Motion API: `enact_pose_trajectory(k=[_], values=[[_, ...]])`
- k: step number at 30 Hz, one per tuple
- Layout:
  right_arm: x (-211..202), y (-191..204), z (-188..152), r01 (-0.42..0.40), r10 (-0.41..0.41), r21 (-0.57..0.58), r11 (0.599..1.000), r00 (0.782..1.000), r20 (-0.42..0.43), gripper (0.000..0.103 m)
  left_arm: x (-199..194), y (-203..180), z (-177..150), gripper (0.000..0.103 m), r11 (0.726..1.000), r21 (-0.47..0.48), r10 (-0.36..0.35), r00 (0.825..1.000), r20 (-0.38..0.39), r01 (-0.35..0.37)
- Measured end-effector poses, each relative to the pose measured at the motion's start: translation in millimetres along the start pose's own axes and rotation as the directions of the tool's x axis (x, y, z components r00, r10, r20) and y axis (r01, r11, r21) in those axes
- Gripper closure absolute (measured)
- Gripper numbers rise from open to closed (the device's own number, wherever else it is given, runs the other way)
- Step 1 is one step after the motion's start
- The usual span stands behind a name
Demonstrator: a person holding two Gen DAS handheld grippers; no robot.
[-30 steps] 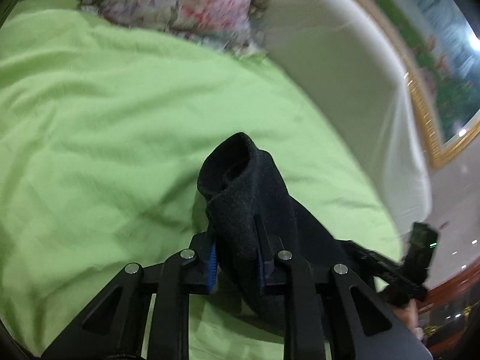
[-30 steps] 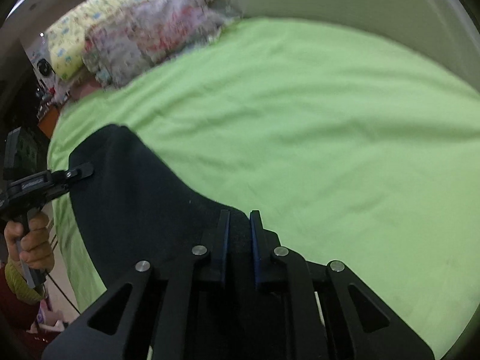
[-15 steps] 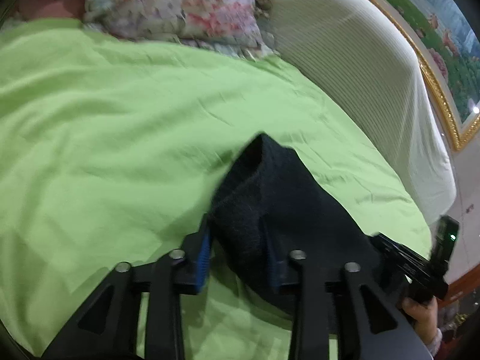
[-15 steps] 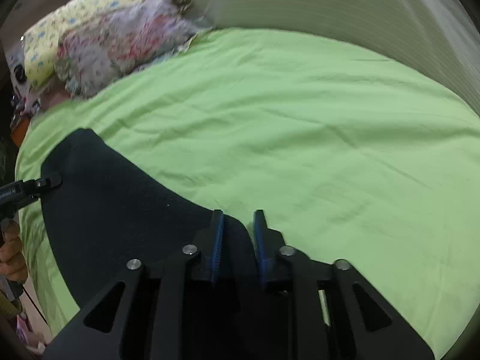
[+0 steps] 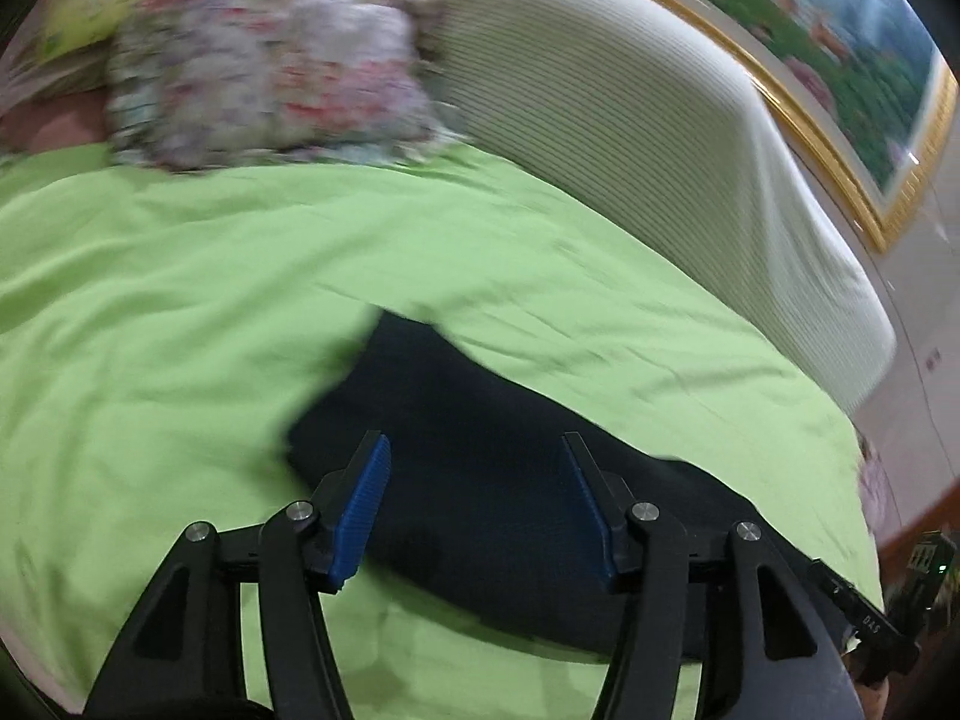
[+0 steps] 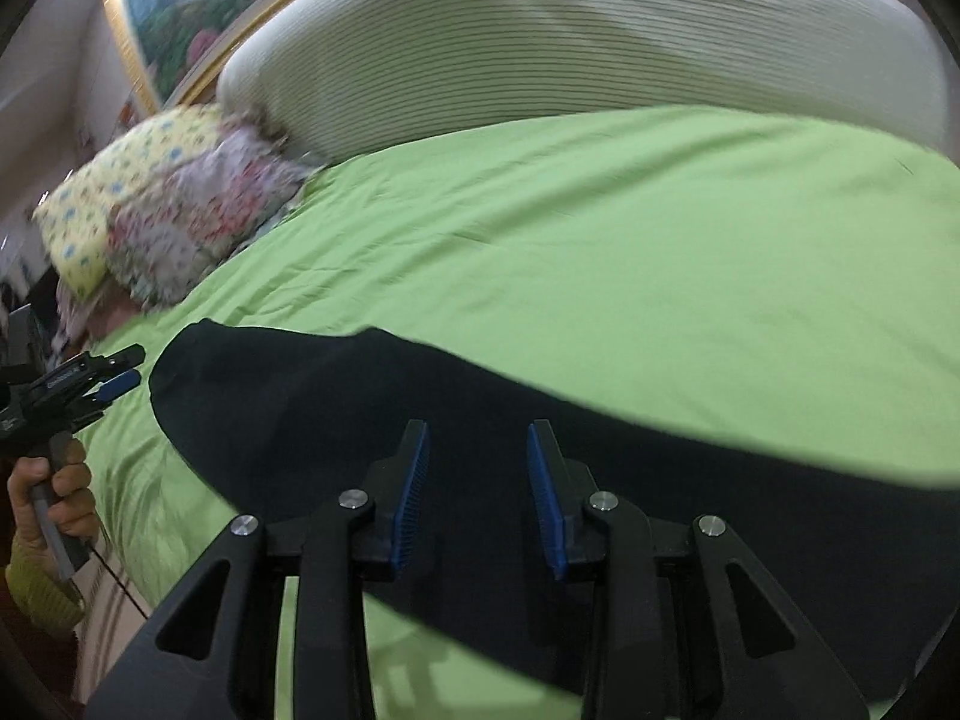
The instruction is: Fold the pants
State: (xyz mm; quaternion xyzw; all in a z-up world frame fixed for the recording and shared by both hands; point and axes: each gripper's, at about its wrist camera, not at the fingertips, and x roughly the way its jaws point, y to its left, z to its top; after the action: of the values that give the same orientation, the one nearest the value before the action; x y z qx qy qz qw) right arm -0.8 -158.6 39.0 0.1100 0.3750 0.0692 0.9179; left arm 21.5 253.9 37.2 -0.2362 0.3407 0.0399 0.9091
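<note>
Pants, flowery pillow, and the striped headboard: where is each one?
pants point(image 6: 372, 408): right wrist view, middle of the dark cloth.
flowery pillow point(image 5: 270, 78): left wrist view, its middle.
headboard point(image 6: 570, 42): right wrist view, its striped front.

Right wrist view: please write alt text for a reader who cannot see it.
The open right gripper hovers over black pants lying flat on a green bedsheet. At far left the left gripper is open, beside the pants; floral pillows lie behind.
</note>
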Motion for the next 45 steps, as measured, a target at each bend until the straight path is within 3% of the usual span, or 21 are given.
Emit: enact_pose_trajectory(k=[6,12,18,25,28,30,33,34,35,36,43,45], values=[[-52.7,-40.9,-43.7,0.080,-0.087,0.143,0.987,0.995,0.047,0.067,24.7,-79.3,-20.4,0.040,0.985,0.140,-0.090,0.992,-0.092,0.102],[-95.0,-85.8,-75.8,0.150,-0.185,0.322,0.935,0.980,0.078,0.067,51.6,-158.0,-50.4,0.038,0.934,0.269,-0.175,0.957,-0.232,0.236],[-114.1,-111.5,-89.8,0.161,-0.234,0.434,0.886,0.965,0.120,0.067,66.7,-229.3,-78.4,0.034,0.854,0.395,-0.209,0.919,-0.335,0.338],[-118.9,-133.6,-98.9,0.145,-0.247,0.544,0.826,0.962,0.119,0.066,84.4,-303.1,-97.6,0.032,0.740,0.511,-0.213,0.873,-0.439,0.438],[-117.7,-141.3,-104.0,0.104,-0.220,0.581,0.807,0.966,0.134,0.066,94.3,-331.9,-102.5,0.030,0.692,0.535,-0.213,0.846,-0.489,0.484],[-114.9,-144.9,-103.7,0.080,-0.209,0.595,0.799,0.966,0.150,0.067,102.7,-352.5,-108.0,0.030,0.653,0.547,-0.211,0.819,-0.533,0.524],[-109.6,-151.6,-98.8,0.041,-0.191,0.617,0.786,0.965,0.179,0.066,114.0,-380.8,-116.4,0.030,0.608,0.574,-0.185,0.801,-0.570,0.549],[-107.8,-152.9,-98.0,0.045,-0.194,0.618,0.785,0.965,0.176,0.070,116.6,-388.5,-119.0,0.030,0.597,0.578,-0.182,0.795,-0.578,0.557],[-106.3,-154.7,-97.3,0.047,-0.196,0.620,0.783,0.965,0.174,0.080,119.2,-398.1,-122.3,0.030,0.585,0.582,-0.179,0.789,-0.587,0.565],[-107.0,-156.2,-97.9,0.037,-0.190,0.623,0.781,0.965,0.180,0.096,120.9,-403.2,-124.3,0.030,0.576,0.584,-0.175,0.783,-0.596,0.573],[-126.5,-155.8,-106.3,0.054,-0.224,0.611,0.790,0.953,0.205,0.097,126.5,-434.3,-144.8,0.030,0.495,0.610,-0.148,0.752,-0.642,0.618],[-121.4,-161.1,-108.9,0.048,-0.200,0.621,0.782,0.964,0.178,0.097,130.8,-442.1,-152.0,0.030,0.484,0.609,-0.138,0.742,-0.656,0.628]])
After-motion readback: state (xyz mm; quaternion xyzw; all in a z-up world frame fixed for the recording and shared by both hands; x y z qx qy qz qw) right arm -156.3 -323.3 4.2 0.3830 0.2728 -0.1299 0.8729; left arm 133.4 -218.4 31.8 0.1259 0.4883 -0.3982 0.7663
